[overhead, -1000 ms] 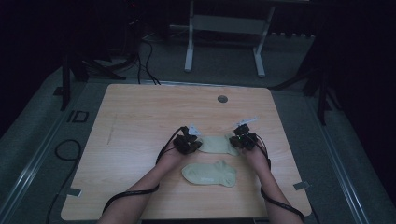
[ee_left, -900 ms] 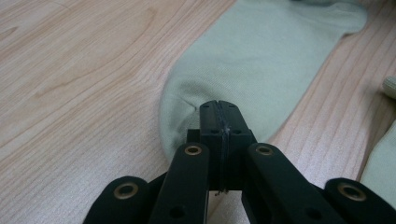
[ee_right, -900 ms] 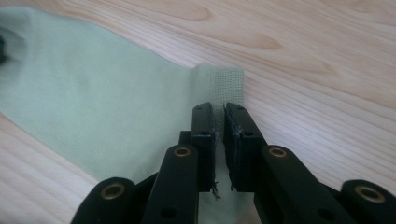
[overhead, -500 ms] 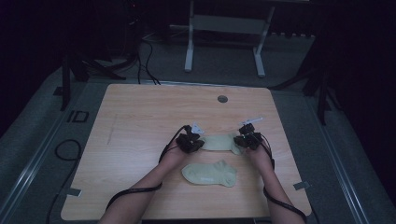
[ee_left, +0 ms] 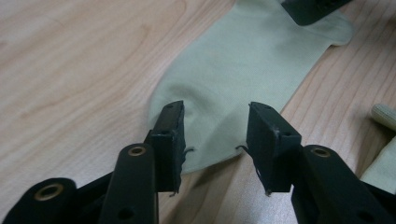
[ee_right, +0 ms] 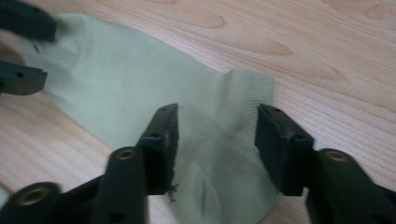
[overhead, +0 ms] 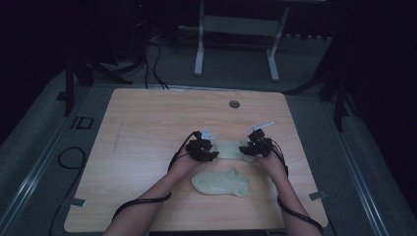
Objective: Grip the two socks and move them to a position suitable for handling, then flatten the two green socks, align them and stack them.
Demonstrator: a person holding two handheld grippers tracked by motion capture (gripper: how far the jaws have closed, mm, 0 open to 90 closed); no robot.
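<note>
Socks lie right of centre in the high view: far sock point(overhead: 228, 149) stretched flat between my left gripper point(overhead: 201, 149) and right gripper point(overhead: 254, 147), near sock point(overhead: 220, 182) just below it, apart. I see both pairs of jaws spread open, one over each end of the far sock. Wooden table point(overhead: 142, 132) is bare toward the frame's left; grey floor point(overhead: 44, 162) surrounds it, dark background.
</note>
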